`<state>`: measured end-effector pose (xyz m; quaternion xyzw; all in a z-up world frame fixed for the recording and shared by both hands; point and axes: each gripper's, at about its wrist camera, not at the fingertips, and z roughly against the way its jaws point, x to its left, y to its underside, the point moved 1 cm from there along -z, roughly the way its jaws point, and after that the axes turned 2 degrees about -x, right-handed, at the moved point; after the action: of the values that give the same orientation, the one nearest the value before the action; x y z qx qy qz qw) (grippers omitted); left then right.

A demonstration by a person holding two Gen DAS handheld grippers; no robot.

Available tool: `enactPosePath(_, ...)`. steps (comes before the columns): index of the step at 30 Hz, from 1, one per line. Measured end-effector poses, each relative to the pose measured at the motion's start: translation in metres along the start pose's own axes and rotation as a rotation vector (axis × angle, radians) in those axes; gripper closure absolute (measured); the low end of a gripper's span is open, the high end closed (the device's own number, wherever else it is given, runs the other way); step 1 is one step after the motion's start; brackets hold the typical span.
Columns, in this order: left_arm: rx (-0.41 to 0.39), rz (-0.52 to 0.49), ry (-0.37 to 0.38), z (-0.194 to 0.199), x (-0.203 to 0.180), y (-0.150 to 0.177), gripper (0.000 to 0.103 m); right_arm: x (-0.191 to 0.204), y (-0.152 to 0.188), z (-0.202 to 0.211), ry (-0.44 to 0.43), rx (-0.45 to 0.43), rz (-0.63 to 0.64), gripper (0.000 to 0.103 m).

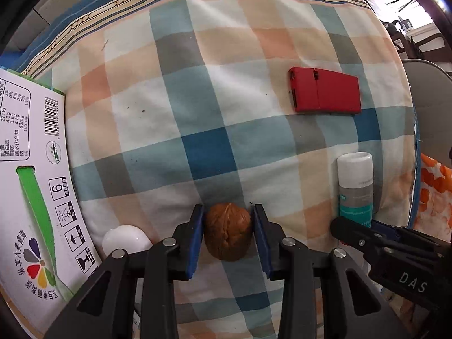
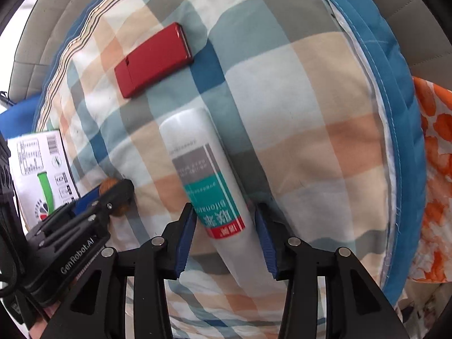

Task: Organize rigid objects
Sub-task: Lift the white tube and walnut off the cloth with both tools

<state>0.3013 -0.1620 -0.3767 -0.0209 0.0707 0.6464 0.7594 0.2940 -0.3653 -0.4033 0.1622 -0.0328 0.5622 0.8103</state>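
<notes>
Here, at the bottom centre of the left wrist view, the left gripper (image 1: 228, 236) has its blue pads pressed against both sides of a brown walnut (image 1: 227, 231), which sits on the checked cushion (image 1: 197, 107). Just to the lower left of that claw, a white egg-shaped object (image 1: 124, 238) lies partly hidden behind the black finger, close to the edge of a white printed carton (image 1: 31, 186) that fills the left side of the frame.

In the right wrist view, the right gripper (image 2: 226, 240) stands at the bottom centre with a white bottle (image 2: 203, 169) lying between its blue pads. The left pad is at the bottle's side, while a narrow gap shows at the right pad, so the jaws are partly open and do not clamp it (the picture is a little blurred there). The bottle carries a teal and grey label and runs from the jaws toward the middle of the frame, tilted to the upper left.

Farther up, a red flat case (image 1: 325, 90) lies alone on the cushion, well apart from the walnut and the bottle; in the left wrist view it is at the upper right. At the far right edge of both views an orange and white patterned cloth (image 2: 435, 169) shows beyond the cushion's blue border.
</notes>
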Motion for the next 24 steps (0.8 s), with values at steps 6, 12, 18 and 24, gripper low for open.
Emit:
enactPosePath(6,0.012,0.025,0.033,0.000,0.001,-0.020,0.051,0.003,-0.010,-0.008,0.027,0.013,-0.055,0.056)
enactPosePath(12,0.004,0.005,0.009,-0.009,-0.012,-0.021,0.064,0.001,-0.016,-0.004,0.023,0.024,-0.075,0.063)
enactPosePath(18,-0.009,-0.008,-0.011,-0.011,-0.017,-0.013,0.073,-0.006,-0.016,0.000,-0.004,0.034,-0.089,0.066)
enactPosePath(24,-0.050,-0.009,-0.001,0.016,-0.022,-0.008,0.073,-0.007,0.004,0.008,-0.032,0.021,-0.078,0.068)
